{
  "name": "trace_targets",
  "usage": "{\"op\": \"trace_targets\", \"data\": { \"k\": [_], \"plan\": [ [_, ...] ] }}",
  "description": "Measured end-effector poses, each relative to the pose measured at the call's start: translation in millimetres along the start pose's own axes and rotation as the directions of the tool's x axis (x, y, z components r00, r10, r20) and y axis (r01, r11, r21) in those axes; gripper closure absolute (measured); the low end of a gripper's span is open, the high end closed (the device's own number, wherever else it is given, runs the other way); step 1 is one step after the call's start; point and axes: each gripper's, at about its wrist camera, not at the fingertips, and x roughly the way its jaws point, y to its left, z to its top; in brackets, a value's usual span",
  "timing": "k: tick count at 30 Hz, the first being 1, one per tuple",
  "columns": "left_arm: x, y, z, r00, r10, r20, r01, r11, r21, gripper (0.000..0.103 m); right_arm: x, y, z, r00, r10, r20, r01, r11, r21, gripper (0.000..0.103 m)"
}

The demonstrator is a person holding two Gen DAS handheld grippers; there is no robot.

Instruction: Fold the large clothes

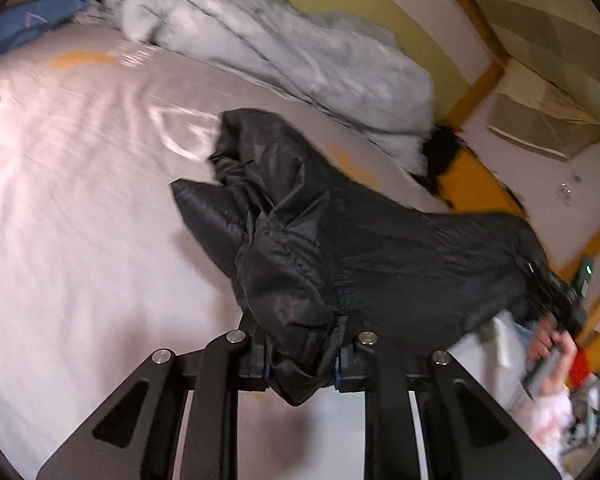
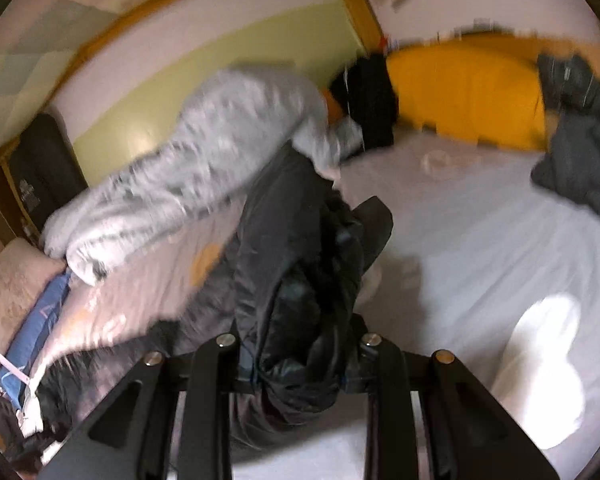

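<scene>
The left tool [image 1: 302, 360] pinches a bunched edge of the black puffy jacket [image 1: 340, 248], which stretches up and rightward above the bed [image 1: 80, 200] to the right tool [image 2: 300, 364], likewise clamped on a wad of it; a grey duvet [image 2: 188, 168] lies beyond.

Black jacket [image 1: 340, 248] on a pale pink sheet [image 1: 80, 200] with orange patches — grey mottled duvet [image 1: 260, 48], yellow cushion [image 2: 468, 96].
</scene>
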Motion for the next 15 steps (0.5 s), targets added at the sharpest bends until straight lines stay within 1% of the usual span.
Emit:
{"op": "trace_targets", "data": {
  "k": [1,2,5,7,8,10,12,13,15],
  "plan": [
    [-3,-9,-3,1.0,-0.006,-0.008,0.006,1.0,0.019,0.084,-11,5,4,1.0,0.008,0.029,-0.008,1.0,-0.007,0.079],
    [-3,-19,-9,1.0,0.004,-0.02,-0.003,0.999,0.042,0.084,-22,12,7,0.999,0.019,0.051,-0.017,1.0,-0.022,0.079],
    [5,-33,-22,0.998,0.022,-0.067,-0.018,0.998,0.065,0.084,-42,39,6,0.995,0.039,0.092,-0.03,0.995,-0.094,0.078],
    [10,-35,-24,0.997,0.039,-0.062,-0.034,0.996,0.08,0.084,-55,65,-1,0.991,0.075,0.115,-0.057,0.987,-0.151,0.078],
    [12,-32,-22,0.997,0.044,-0.056,-0.039,0.996,0.079,0.084,-60,82,-7,0.987,0.11,0.114,-0.089,0.981,-0.17,0.078],
    [17,-22,-19,0.998,0.042,-0.045,-0.04,0.998,0.048,0.083,-67,108,-18,0.977,0.194,0.092,-0.173,0.964,-0.202,0.078],
    [22,-12,-17,0.998,0.053,-0.035,-0.053,0.998,0.024,0.083,-71,138,-34,0.961,0.273,0.049,-0.253,0.935,-0.25,0.078],
    [19,-6,-19,0.998,0.056,-0.033,-0.055,0.998,0.02,0.083,-72,153,-43,0.954,0.298,0.027,-0.279,0.92,-0.274,0.078],
    [20,-1,-18,0.998,0.047,-0.036,-0.047,0.999,0.013,0.083,-70,180,-63,0.947,0.322,-0.01,-0.307,0.895,-0.323,0.078]
  ]
}}
